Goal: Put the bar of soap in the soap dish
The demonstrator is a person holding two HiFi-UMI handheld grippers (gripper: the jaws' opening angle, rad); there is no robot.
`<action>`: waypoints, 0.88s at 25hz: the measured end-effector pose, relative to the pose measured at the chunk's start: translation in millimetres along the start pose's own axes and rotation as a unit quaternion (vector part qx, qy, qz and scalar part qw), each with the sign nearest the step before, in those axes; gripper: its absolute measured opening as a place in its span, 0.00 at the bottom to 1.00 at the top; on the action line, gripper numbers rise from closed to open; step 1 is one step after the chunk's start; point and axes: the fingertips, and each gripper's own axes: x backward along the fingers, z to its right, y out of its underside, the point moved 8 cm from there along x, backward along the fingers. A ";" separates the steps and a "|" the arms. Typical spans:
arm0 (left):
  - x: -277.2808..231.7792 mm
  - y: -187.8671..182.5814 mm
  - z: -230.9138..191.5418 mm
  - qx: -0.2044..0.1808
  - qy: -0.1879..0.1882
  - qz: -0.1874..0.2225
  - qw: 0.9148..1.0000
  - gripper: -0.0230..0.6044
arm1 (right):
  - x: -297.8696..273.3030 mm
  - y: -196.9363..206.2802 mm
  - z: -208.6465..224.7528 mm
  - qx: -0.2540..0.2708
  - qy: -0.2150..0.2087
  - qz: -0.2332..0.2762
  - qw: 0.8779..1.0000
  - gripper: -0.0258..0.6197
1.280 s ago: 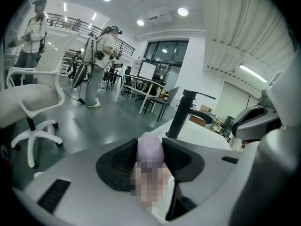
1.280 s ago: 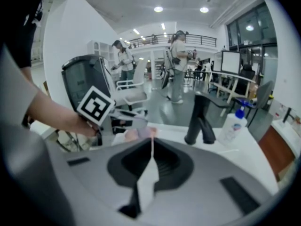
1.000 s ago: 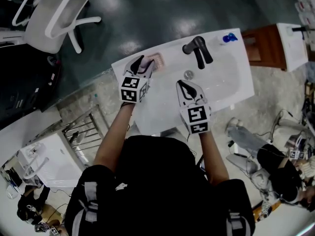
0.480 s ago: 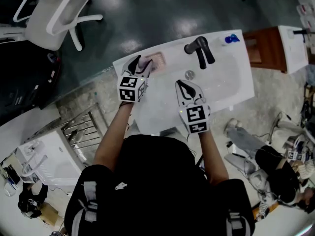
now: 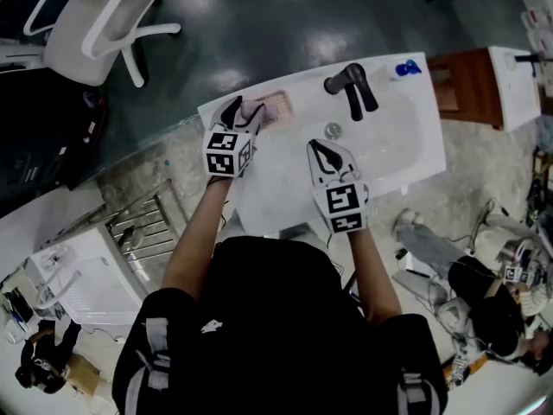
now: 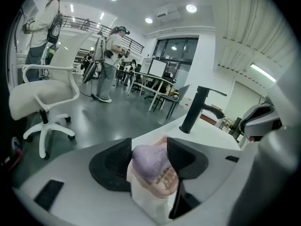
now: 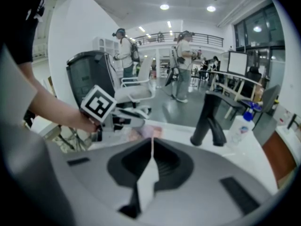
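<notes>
Left gripper [image 6: 148, 153]: its 2 black fingers [image 6: 112, 166] are standing spread and have just been opening. The bar of soap [image 6: 150, 163] is lying between them, its rounded end sitting in the gap. The pads are flanking it closely; whether either one is touching it is not readable. The soap is a lilac, matte, smooth-edged lump. It is resting on the soap dish [image 6: 165, 181], a pale pink tray showing ridges under the bar.

Head view: the left gripper [image 5: 244, 111] is reaching over the soap dish [image 5: 276, 107], which is sitting at the back left corner of the white counter [image 5: 406, 150], by the basin's rim.

Right gripper [image 7: 151, 147]: its 2 fingers [image 7: 167, 161] are pressing together, with only a thin pale seam showing and nothing between them. In the head view it [image 5: 321, 150] is hovering over the basin, well apart from the soap dish.

Further out: a matte black faucet [image 5: 350, 86] is standing upright at the back of the basin, and a blue-capped bottle [image 5: 403, 67] is standing at the back right corner.
</notes>
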 end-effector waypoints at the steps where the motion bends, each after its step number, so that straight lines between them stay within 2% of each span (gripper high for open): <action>1: 0.1 0.0 0.2 0.000 0.000 0.000 1.000 0.43 | -0.1 -0.1 -0.1 0.000 0.000 -0.001 1.000 0.10; 22: 4.4 2.8 13.0 -0.010 0.017 0.001 1.000 0.46 | 5.0 8.2 -2.0 0.000 -0.002 -0.005 1.000 0.10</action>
